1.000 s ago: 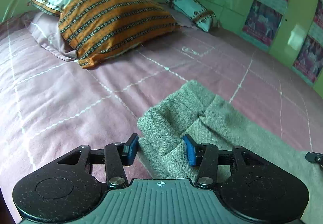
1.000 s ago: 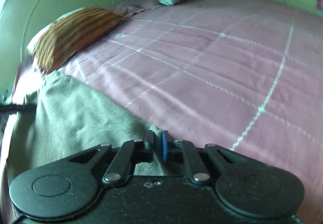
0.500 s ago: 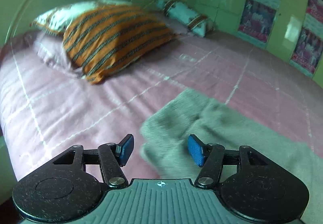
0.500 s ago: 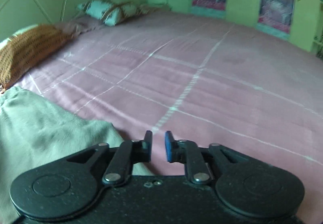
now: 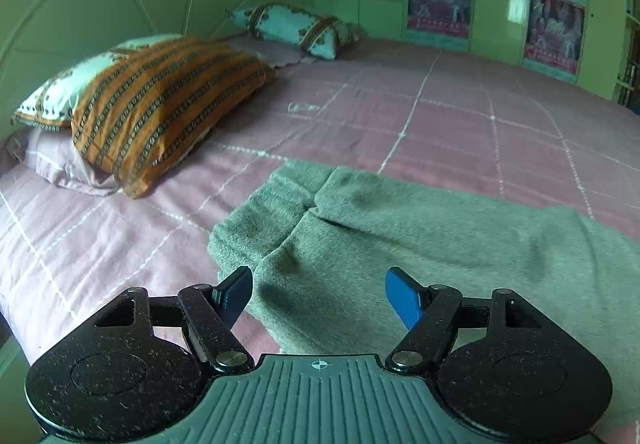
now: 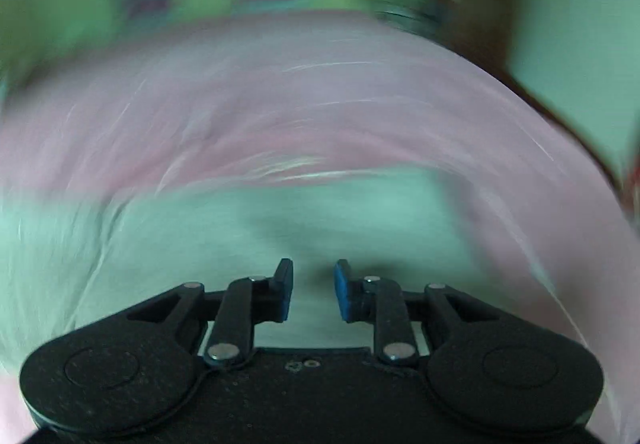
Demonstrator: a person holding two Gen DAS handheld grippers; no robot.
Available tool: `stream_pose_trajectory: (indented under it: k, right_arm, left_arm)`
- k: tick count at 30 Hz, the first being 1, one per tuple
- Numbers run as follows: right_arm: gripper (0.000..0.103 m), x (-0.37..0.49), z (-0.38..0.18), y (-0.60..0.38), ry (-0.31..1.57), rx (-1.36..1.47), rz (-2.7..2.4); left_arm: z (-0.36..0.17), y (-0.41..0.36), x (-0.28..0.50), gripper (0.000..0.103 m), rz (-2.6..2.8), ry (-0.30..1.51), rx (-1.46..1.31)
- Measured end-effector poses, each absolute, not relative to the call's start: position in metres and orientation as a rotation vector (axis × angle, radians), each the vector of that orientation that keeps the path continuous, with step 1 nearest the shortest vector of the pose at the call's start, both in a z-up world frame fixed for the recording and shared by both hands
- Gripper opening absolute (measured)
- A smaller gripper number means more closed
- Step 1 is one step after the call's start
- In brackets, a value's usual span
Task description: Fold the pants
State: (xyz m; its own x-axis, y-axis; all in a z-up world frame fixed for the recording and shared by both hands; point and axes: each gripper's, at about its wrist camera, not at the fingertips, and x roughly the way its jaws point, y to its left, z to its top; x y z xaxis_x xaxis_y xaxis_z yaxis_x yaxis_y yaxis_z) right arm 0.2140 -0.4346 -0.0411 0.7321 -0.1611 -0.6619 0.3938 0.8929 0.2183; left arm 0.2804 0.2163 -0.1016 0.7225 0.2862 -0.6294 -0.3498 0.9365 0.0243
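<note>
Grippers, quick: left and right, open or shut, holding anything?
Left gripper: open, jaws just been opening, empty above the grey pants.
Right gripper: open a little, jaws just been opening, nothing between them; view blurred.

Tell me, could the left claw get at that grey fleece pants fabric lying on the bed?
Probably yes: the left claw is open just above the grey fleece pants, with nothing between them.

No legible text anywhere
</note>
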Motion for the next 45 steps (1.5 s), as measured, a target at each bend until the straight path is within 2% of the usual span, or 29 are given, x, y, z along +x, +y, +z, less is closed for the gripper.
stream_pose_trajectory:
  k: [1,8,10,11,12,14,18,20,37,40,41,45]
  right_arm:
    - [0.016,0.197,-0.041,-0.455,0.666,0.478,-0.32]
    - [0.017,0.163,-0.064,-0.487,0.664,0.747,-0.324]
    - [0.026,0.165,-0.076,-0.491,0.642,0.862,-0.31]
    - [0.039,0.163,-0.082,-0.491,0.623,0.921,-0.306]
    - [0.045,0.158,-0.086,-0.488,0.601,0.952,-0.31]
    - [0.048,0.157,-0.088,-0.486,0.58,0.977,-0.317]
    - [0.048,0.156,-0.094,-0.489,0.56,1.025,-0.317]
    - [0.045,0.153,-0.098,-0.492,0.549,1.051,-0.318]
    - [0.044,0.156,-0.116,-0.504,0.456,1.163,-0.301]
    - [0.016,0.169,-0.122,-0.508,0.535,1.138,-0.307]
    - [0.001,0.177,-0.123,-0.507,0.574,1.102,-0.311]
    - [0.0,0.192,-0.083,-0.475,0.585,0.806,-0.316]
  left_arm:
    - [-0.1,0.212,0.278,0.073,0.342,0.675,-0.103]
    - [-0.097,0.164,0.278,0.073,0.229,0.684,-0.076]
    - [-0.099,0.152,0.279,0.073,0.205,0.7,-0.075]
    - [-0.099,0.146,0.279,0.073,0.199,0.703,-0.074]
    - [-0.1,0.142,0.278,0.073,0.195,0.709,-0.073]
    - [-0.102,0.138,0.277,0.073,0.184,0.713,-0.084]
    - [-0.109,0.131,0.279,0.073,0.161,0.738,-0.07]
    - [-0.112,0.128,0.281,0.073,0.152,0.746,-0.066]
    - [-0.129,0.126,0.28,0.074,0.146,0.786,-0.061]
    - [-0.129,0.125,0.28,0.075,0.145,0.789,-0.049]
    - [-0.128,0.125,0.28,0.075,0.145,0.789,-0.055]
    - [-0.112,0.139,0.271,0.075,0.163,0.727,-0.102]
